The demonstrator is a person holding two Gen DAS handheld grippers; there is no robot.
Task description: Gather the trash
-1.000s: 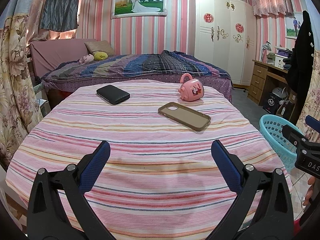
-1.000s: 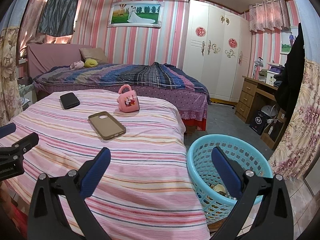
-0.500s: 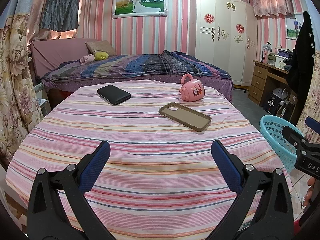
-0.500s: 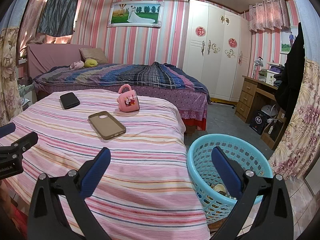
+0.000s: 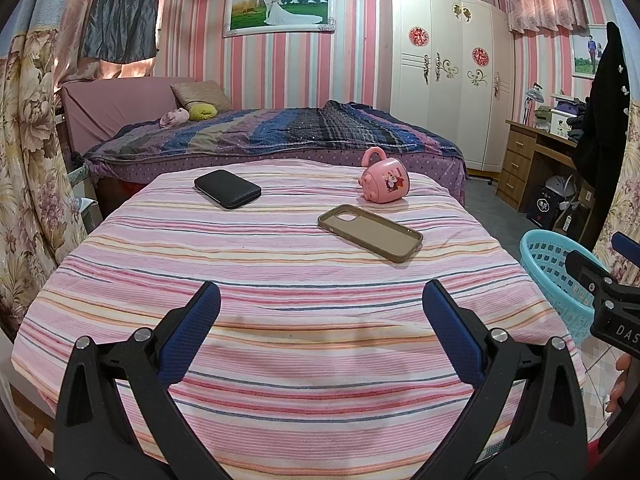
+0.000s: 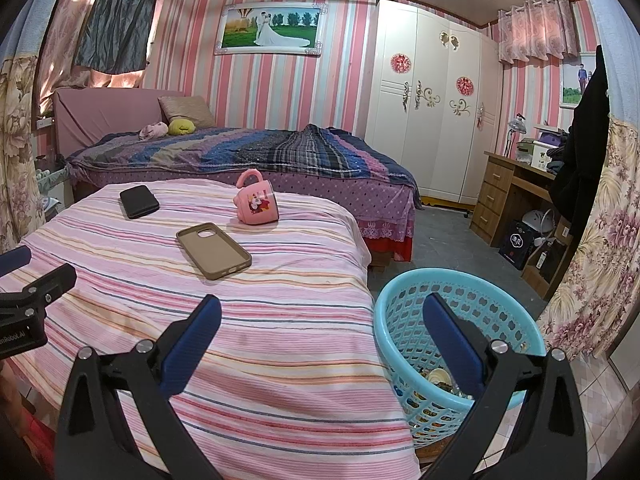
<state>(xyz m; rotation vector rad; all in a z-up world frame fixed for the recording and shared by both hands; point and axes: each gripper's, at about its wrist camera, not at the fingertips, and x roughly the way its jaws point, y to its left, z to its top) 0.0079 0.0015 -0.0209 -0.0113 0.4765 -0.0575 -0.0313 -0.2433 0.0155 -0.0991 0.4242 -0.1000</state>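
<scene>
Nothing has shifted since the earlier frames: the left gripper [image 5: 321,300] and right gripper [image 6: 322,314] still hover with fingers spread wide, holding nothing. On the striped bed [image 5: 280,280] lie one black wallet [image 5: 227,188], one tan phone case [image 5: 370,232] and one pink mug [image 5: 385,184] on its side. One blue lattice basket [image 6: 404,312] stands on the floor just beside the bed, with small scraps of trash [image 6: 438,378] at its bottom.

White letters "DAS" stand on the black body of the right gripper [image 5: 616,322] at the right edge of the left wrist view, cut off there. In the right wrist view the left gripper [image 6: 18,326] at the left edge bears white print reading "nRobot.AI", its start cut off. A dark box [image 6: 517,243] under the desk carries white characters too small to read
</scene>
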